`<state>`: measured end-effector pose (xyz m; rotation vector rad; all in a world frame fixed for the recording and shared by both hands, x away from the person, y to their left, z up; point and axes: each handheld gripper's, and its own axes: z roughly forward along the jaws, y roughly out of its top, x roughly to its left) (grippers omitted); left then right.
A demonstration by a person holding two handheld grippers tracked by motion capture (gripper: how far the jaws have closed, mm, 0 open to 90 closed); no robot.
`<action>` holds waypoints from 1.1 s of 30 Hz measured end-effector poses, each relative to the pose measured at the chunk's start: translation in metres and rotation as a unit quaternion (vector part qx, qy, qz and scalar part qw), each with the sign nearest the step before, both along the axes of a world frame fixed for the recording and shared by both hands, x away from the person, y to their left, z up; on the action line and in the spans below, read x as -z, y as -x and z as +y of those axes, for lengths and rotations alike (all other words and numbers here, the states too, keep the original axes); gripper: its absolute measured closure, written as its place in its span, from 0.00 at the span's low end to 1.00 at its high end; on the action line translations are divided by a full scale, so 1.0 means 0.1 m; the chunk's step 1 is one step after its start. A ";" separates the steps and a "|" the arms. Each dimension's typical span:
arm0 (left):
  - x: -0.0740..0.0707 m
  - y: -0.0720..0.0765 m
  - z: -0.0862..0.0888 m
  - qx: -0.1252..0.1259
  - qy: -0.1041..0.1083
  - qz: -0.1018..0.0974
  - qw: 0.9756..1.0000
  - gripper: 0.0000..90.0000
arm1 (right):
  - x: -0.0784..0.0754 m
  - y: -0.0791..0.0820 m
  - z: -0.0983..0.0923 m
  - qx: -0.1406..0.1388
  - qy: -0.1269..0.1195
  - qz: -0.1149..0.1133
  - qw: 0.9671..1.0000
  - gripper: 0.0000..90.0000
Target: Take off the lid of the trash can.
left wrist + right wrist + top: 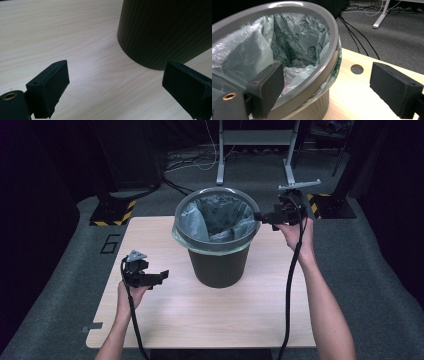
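Two claws are released: the right claw straddles the bin's grey rim ring over the bag. The left claw hangs above the tabletop beside the bin. Judging by this, gripping the ring comes next, needing the right jaws to clench squarely on it.

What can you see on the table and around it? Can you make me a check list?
Surface: pale wooden table, with a round hole near the bin in the right gripper view.
Job's things: dark ribbed bin, upright; grey ring on top holds a see-through bag inside.
Clutter: nothing seen.
Grippers: left claw open, above bare table beside the bin; right claw open, one jaw inside the ring, one outside, not pressing.
Cables: a black cable trails from the right claw, another from the left; loose wires on the floor behind.
Surroundings: dark room, grey carpet, yellow-black striped stand feet, white frame legs.
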<state>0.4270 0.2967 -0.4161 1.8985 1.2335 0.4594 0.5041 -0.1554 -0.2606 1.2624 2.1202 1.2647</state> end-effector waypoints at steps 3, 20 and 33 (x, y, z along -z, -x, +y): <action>-0.13 -0.03 -0.02 0.004 -0.002 -0.010 1.000 0.08 | 0.01 -0.01 0.00 0.001 -0.004 0.000 1.000 0.13; -0.83 -0.21 -0.10 0.032 0.017 -0.045 0.998 0.10 | -0.03 -0.04 0.11 -0.004 0.014 0.003 1.000 0.14; -1.26 -0.44 -0.19 0.051 0.045 -0.047 0.997 0.10 | -0.10 -0.07 0.13 -0.001 0.019 -0.001 1.000 0.15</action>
